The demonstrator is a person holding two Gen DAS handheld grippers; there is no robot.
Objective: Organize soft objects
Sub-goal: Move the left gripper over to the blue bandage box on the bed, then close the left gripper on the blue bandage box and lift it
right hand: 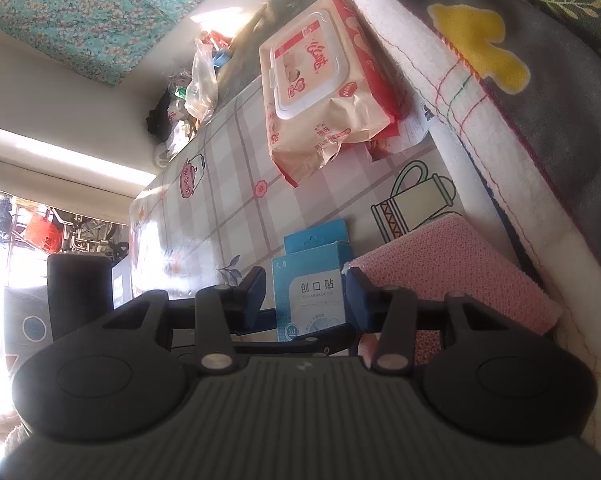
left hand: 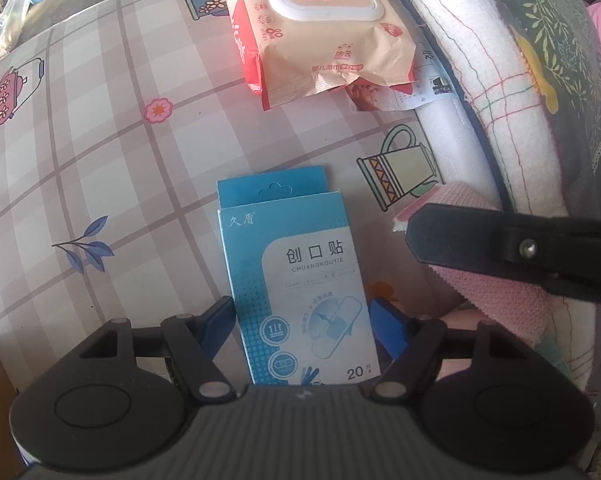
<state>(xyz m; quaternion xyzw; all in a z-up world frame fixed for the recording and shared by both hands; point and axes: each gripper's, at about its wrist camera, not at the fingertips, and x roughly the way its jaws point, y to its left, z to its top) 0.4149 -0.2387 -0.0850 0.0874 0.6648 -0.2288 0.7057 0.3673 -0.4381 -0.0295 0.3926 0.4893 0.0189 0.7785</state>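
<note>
- In the left wrist view, we see our left gripper [left hand: 302,320] with its jaws spread on either side of the blue cardboard box of adhesive bandages [left hand: 296,280], at bottom centre on the checked, cartoon-printed counter [left hand: 100,152].
- We see the beige and red pack of wet wipes [left hand: 316,28] lying at top centre.
- Our right gripper [right hand: 306,300] stands open in the right wrist view, one blue finger [right hand: 358,300] touching the pink textured cloth pad [right hand: 452,268] at lower right.
- We see folded blankets [right hand: 500,100] bordering the pad on the right.
</note>
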